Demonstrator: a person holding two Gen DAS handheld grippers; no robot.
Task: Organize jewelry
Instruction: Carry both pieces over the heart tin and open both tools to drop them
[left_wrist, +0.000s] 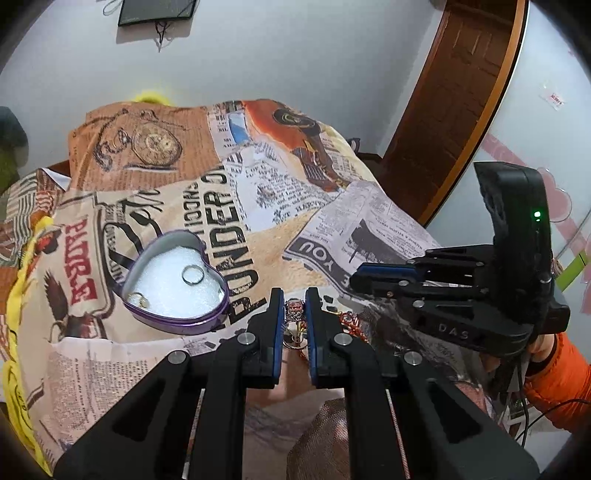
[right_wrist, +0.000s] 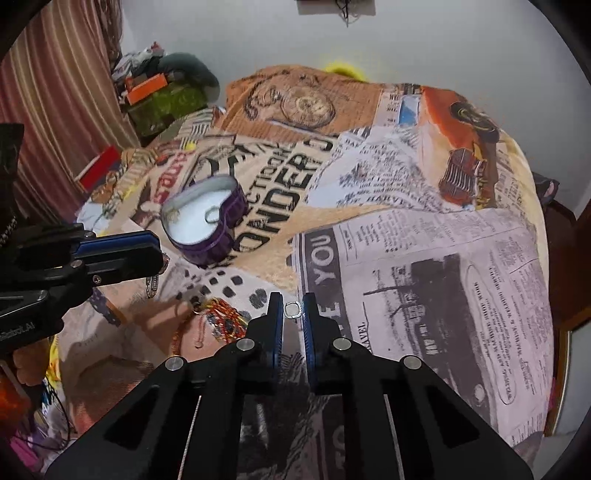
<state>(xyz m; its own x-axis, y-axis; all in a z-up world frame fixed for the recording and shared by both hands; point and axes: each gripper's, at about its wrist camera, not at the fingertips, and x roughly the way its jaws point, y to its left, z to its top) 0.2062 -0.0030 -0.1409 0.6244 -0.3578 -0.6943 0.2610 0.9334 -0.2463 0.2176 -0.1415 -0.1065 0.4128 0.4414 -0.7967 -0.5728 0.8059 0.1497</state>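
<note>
Right of the heart tin (left_wrist: 173, 284), the left gripper (left_wrist: 294, 308) is clamped on an ornate ring (left_wrist: 294, 309); the right gripper (right_wrist: 293, 309) pinches a small ring (right_wrist: 293, 309). Both look light, hard, slippery: best held across the band.

Small ring (right_wrist: 293, 309) detail indistinct; orange sleeve (left_wrist: 561, 376) cropped.

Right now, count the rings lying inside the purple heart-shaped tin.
2. A plain silver ring lies on the white foam near the middle of the purple heart-shaped tin; a smaller gold-toned ring sits by its left wall. Others could hide behind the near rim.
</note>
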